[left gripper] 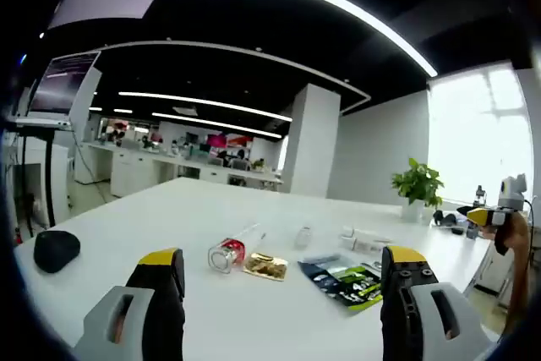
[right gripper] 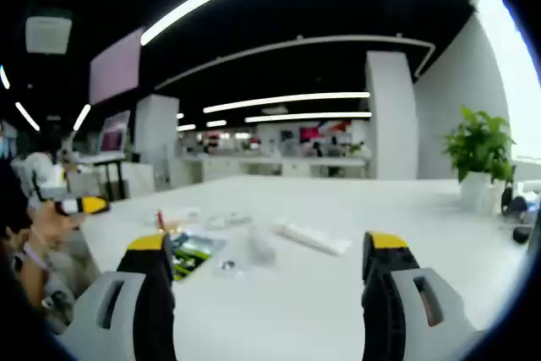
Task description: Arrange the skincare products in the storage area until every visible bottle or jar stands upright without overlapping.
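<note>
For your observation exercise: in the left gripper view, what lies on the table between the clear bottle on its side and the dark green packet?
A small gold foil sachet lies between the clear bottle and the dark green packet in the left gripper view.

On the long white table, a clear red-capped bottle lies left of a gold sachet; a dark green-printed pouch sits right.

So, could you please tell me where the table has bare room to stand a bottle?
Bare tabletop lies between the black pad and the lying clear bottle, and toward the potted plant. It is crowded around the gold packet and dark sachets.
</note>
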